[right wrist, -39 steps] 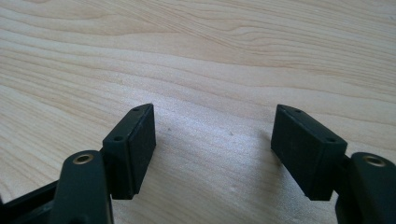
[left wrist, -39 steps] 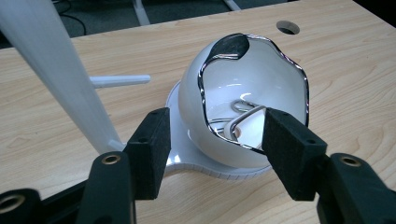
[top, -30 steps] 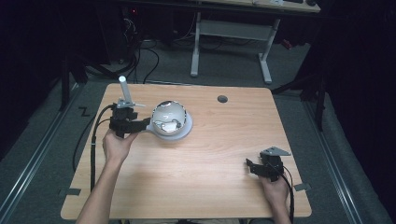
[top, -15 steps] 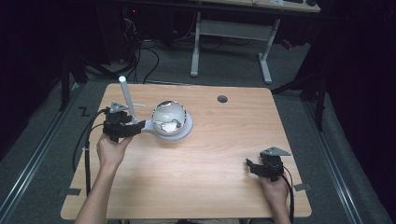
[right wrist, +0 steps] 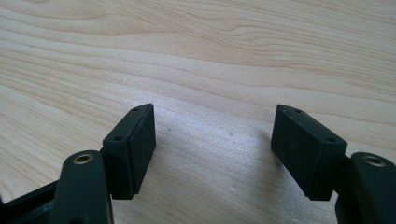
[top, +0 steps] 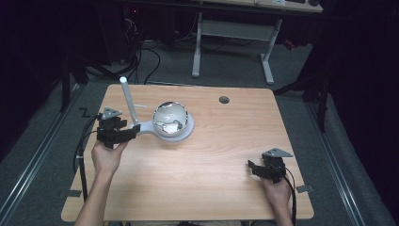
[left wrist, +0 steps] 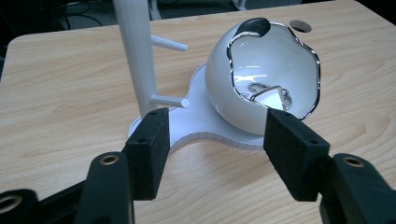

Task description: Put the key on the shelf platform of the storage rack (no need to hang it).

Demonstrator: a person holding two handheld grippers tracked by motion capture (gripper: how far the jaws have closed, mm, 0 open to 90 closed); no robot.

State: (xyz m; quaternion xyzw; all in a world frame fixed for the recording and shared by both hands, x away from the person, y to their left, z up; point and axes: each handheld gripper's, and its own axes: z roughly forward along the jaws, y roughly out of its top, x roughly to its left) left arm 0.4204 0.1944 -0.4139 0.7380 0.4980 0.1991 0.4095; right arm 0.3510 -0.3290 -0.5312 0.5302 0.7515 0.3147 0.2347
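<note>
A white stand (top: pixel 155 128) (left wrist: pixel 205 123) lies on the wooden table (top: pixel 216 183), with an upright white post (top: pixel 127 99) (left wrist: pixel 136 51) bearing short pegs. On its round end sits a white egg-shaped bowl (top: pixel 172 118) (left wrist: pixel 261 79) with a chrome rim; small metal pieces (left wrist: pixel 271 93) lie inside it. My left gripper (top: pixel 131 132) (left wrist: pixel 217 149) is open just short of the stand's base, with nothing between its jaws. My right gripper (top: pixel 251 168) (right wrist: pixel 215 144) is open low over bare wood at the near right.
A round cable hole (top: pixel 224 100) (left wrist: pixel 300 25) sits in the table's far side. Beyond the table stand a white desk frame (top: pixel 235 33) and floor cables (top: pixel 141 52). Each gripper trails a cable off the table's near edge.
My left gripper has drawn back to the left, away from the bowl and stand. The right gripper has not moved.
</note>
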